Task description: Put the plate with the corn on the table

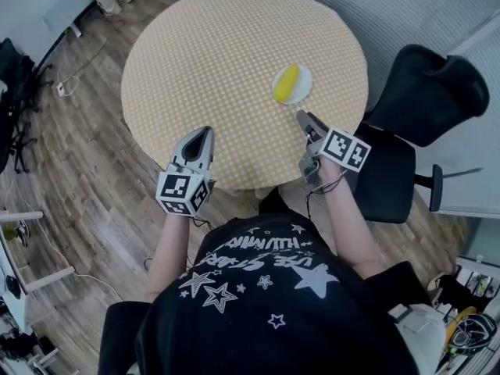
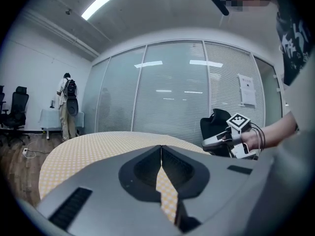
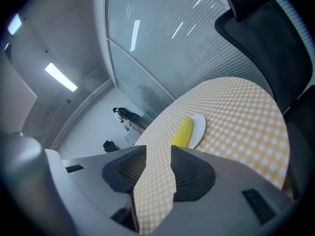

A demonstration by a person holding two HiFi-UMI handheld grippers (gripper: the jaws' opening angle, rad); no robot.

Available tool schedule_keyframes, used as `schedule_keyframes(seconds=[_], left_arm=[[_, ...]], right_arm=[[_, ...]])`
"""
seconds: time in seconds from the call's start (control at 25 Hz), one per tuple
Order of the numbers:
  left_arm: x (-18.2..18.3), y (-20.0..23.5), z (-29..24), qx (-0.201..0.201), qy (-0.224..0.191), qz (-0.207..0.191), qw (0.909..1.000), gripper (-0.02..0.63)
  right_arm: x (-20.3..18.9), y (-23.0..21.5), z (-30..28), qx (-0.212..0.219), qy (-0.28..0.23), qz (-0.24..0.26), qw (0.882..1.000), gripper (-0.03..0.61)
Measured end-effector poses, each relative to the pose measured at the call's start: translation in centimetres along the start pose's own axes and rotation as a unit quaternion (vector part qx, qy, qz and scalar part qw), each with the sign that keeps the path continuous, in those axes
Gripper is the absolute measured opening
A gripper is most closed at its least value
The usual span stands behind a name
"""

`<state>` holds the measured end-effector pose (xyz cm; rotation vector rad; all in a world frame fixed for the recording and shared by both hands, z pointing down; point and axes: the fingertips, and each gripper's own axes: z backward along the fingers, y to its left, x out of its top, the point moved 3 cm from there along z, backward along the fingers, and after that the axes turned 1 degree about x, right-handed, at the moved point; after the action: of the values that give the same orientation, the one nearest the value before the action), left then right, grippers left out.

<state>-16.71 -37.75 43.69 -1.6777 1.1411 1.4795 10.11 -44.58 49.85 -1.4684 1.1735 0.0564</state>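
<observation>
A white plate [image 1: 305, 79] carrying a yellow corn cob [image 1: 286, 83] rests on the round table [image 1: 226, 45] with the yellow checked cloth, toward its right side. My right gripper [image 1: 301, 117] hovers just short of the plate, near the table's edge, open with nothing between its fingers. In the right gripper view the plate [image 3: 200, 126] and corn [image 3: 182, 132] lie just beyond that gripper [image 3: 158, 150]. My left gripper [image 1: 206, 133] is over the table's near edge, shut and empty. The left gripper view shows its jaws [image 2: 161, 149] meeting above the cloth [image 2: 93, 149].
A black office chair [image 1: 426, 104] stands close to the table's right side, also in the left gripper view [image 2: 215, 123]. Wood floor with cables [image 1: 47, 76] lies at the left. A person [image 2: 66, 104] stands far off by a glass wall.
</observation>
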Motion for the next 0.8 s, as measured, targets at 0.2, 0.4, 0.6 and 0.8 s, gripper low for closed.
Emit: schedule_keyframes(seconds=[0.2, 0.4, 0.6, 0.8], left_arm=[[-0.5, 0.0, 4.1, -0.009, -0.001, 0.002, 1.0, 0.008], [-0.7, -0.6, 7.2, -0.03, -0.008, -0.001, 0.9995, 0.008], [-1.0, -1.4, 10.6, -0.051, -0.019, -0.012, 0.9984, 0.008], [-2.1, -2.2, 12.1, -0.077, -0.008, -0.009, 0.9969, 0.008]], right_arm=[[-2.8, 2.9, 2.9, -0.003, -0.003, 0.036, 0.999, 0.149], [-5.3, 5.0, 6.1, -0.021, -0.014, 0.079, 0.997, 0.118], [-8.2, 6.5, 9.3, -0.042, -0.035, 0.089, 0.994, 0.073], [-10.5, 7.1, 12.4, -0.062, -0.051, 0.091, 0.993, 0.054]])
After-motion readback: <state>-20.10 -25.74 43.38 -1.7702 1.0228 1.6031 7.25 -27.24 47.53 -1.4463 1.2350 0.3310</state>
